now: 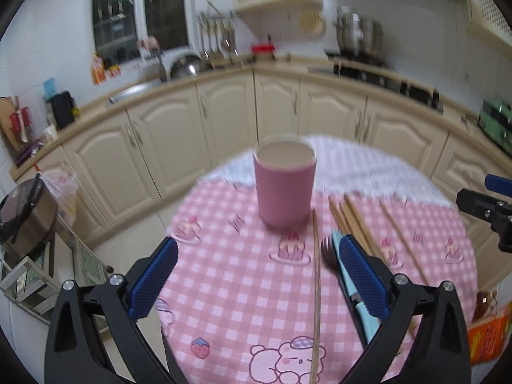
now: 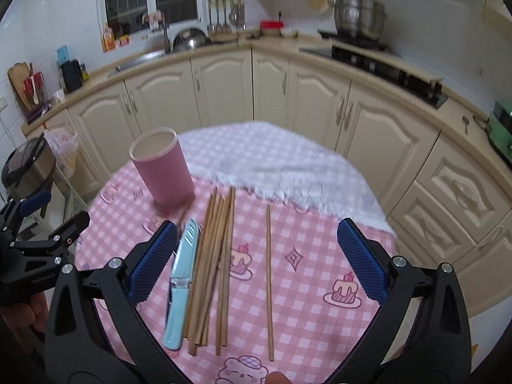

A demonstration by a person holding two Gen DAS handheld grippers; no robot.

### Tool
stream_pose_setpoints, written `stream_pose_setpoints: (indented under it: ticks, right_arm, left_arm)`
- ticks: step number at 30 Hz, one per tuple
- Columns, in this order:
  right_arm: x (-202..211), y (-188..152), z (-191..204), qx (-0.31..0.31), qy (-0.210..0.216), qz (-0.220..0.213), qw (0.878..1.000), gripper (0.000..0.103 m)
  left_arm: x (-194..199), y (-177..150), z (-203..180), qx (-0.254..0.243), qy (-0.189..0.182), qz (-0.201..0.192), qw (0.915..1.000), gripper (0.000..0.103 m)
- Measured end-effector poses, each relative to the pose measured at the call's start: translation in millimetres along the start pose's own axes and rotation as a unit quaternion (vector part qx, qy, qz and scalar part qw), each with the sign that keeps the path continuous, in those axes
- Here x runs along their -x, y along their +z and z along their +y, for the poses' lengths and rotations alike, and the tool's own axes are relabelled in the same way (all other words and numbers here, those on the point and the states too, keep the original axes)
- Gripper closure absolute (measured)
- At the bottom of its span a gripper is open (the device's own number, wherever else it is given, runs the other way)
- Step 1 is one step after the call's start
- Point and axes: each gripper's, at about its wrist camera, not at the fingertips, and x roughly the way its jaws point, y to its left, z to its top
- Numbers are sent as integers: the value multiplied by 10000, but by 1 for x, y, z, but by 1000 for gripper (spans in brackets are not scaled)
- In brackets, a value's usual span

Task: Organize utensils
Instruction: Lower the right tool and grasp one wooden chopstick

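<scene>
A pink cup [image 1: 284, 185] with a cream rim stands upright on the round pink checked table [image 1: 230, 288]; it also shows in the right wrist view [image 2: 163, 172]. It looks empty. A bundle of wooden chopsticks [image 2: 211, 262] lies beside a light blue knife [image 2: 180, 284]. A single chopstick [image 2: 269, 284] lies apart to the right. In the left wrist view one chopstick [image 1: 316, 294] lies between the fingers, with a dark fork [image 1: 329, 254] and the knife [image 1: 348, 288] by the right finger. My left gripper [image 1: 257, 275] is open and empty. My right gripper [image 2: 256, 262] is open and empty above the chopsticks.
Cream kitchen cabinets [image 2: 256, 89] curve behind the table. A white cloth [image 2: 281, 163] covers the table's far part. A rice cooker [image 1: 22, 217] stands at the left. An orange package [image 1: 486, 336] sits at the right edge. The other gripper shows in each view [image 1: 486, 208] [image 2: 38, 233].
</scene>
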Motion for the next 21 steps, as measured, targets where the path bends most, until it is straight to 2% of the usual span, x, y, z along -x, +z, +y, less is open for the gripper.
stream_pose_setpoints:
  ticks: [6,11,21]
  right_arm:
    - [-51,-10,-18,-95,-10,760,9971,5]
    - [-80,-15,-28,-122,27,1183,9929,6]
    - [-116,-21,-33,-111,181,1841,9827,21]
  left_arm:
    - [-56,-13,-17,-461,-79,711,9964,4]
    - [-84,-17,-24,-661,-159,1212,9903,4]
    - [-126,-22,-41,-1046,-420,1984,9736,5]
